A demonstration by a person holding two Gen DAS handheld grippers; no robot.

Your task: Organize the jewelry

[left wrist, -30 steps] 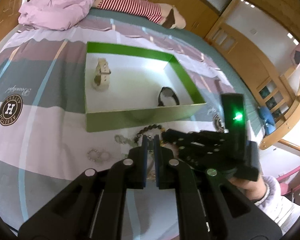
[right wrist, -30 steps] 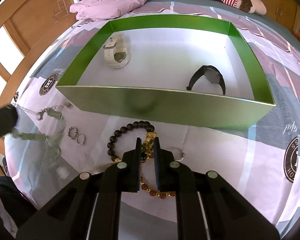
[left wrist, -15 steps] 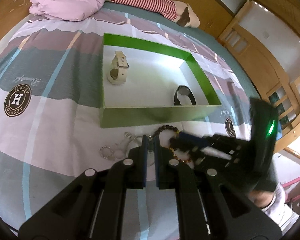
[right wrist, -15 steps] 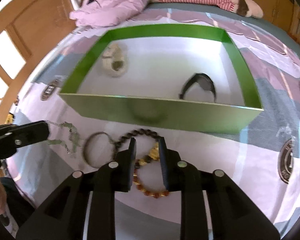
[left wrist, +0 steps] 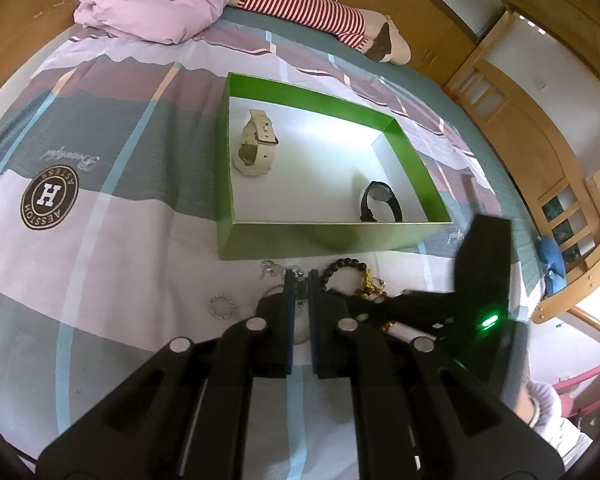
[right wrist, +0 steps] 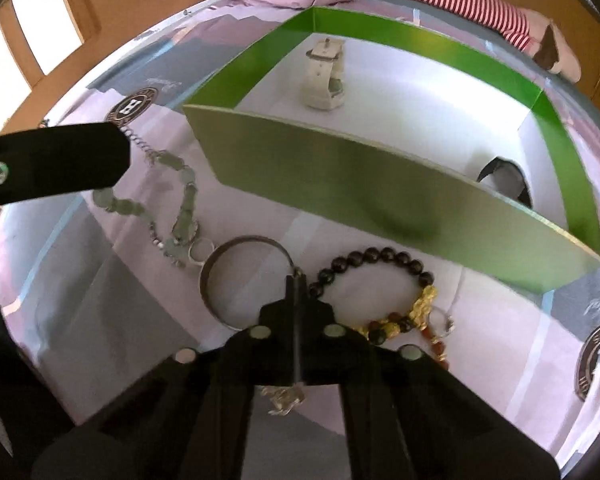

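Silver bangle (right wrist: 206, 272): lying flat on the bed (right wrist: 100, 300), hole facing up, just in front of the green box (right wrist: 340, 184) but not in it yet.
Right gripper (right wrist: 298, 280): clenched tight, and the bangle's rim runs straight into the tips, so it looks pinched on the far right side of the ring. Most of the bangle sits off to the left of the fingers.
Left gripper (left wrist: 300, 276): also clamped down, on the thin chain end of the green stone necklace (right wrist: 186, 200). The rest of the necklace trails across the sheet towards the bangle.
Which way to go: the box is dead ahead of the right gripper, with its near wall standing between the bangle and the white floor inside. My guess is up first, then forward over that wall.
Who's closer: the right hand, easily. The left one is out to the side with its own chain to deal with.
Room inside: the white watch (right wrist: 324, 76) is at the far left and the black watch (right wrist: 504, 176) is tucked behind the near wall on the right. The middle stretch looks free.
Watch out for: the dark bead bracelet (right wrist: 380, 254) sits just right of the fingertips, and the necklace's loose end lies near the bangle's left side. Either could get dragged along if the lift isn't clean.
Grip worry: it's an edge pinch on a thin hoop, so the bangle will probably swing and hang down once it's off the sheet.
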